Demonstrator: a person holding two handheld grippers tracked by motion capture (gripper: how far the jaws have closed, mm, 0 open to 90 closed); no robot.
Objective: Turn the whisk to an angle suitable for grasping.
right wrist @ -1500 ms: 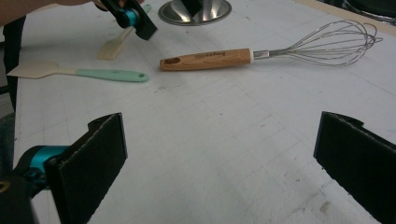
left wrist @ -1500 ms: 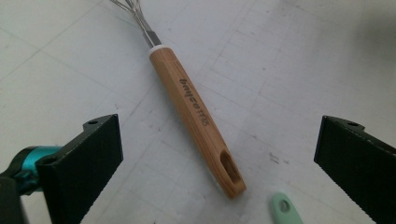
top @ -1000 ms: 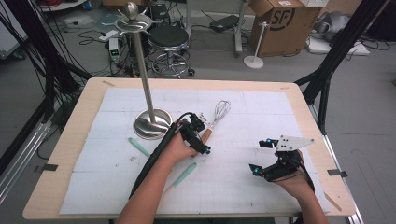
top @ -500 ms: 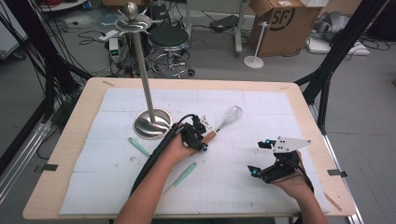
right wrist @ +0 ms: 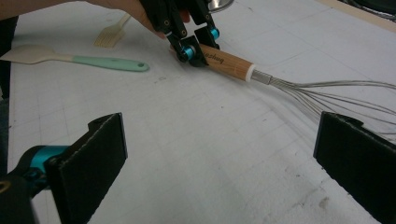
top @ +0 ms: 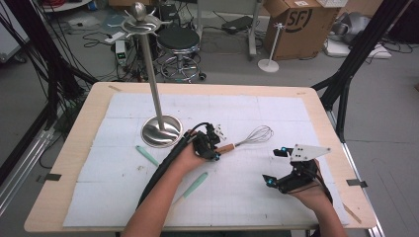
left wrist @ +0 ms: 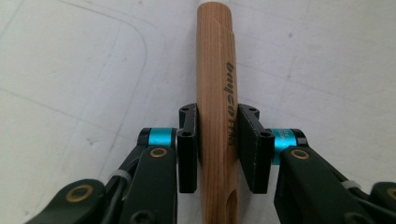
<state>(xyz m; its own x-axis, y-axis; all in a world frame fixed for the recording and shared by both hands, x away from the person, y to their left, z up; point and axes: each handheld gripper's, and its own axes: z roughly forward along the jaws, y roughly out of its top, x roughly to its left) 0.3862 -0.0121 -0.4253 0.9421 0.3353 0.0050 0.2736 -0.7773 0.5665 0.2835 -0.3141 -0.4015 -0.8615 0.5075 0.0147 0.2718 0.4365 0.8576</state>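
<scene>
The left tongs (top: 213,147) are clenched on the wooden handle (left wrist: 216,116) of a whisk (top: 247,138); in the left gripper view the two black jaws press against either side of the handle, which runs straight ahead between them with dark lettering along its side. In the high view the whisk lies low over the white mat (top: 276,113) on the table (top: 79,148), its handle end in the left tongs and its wire head pointing away from them, toward the far right. The wire loops (right wrist: 327,93) reach ahead of the right tongs (top: 272,167) in the right gripper view, passing just above that gripper's right jaw.

The right tongs are released, their jaws standing wide apart with bare mat between them, well apart from the left tongs and nearer the person's side of the table. A hand (top: 310,190) holds them from behind.

Behind the left tongs, toward the person, lies a mint-handled spatula (top: 192,185) flat on the mat; another mint-coloured utensil (top: 147,155) lies to their left. Just beyond that, left of the left tongs, stands a metal stand (top: 157,111) with a round base and a tall upright pole
</scene>
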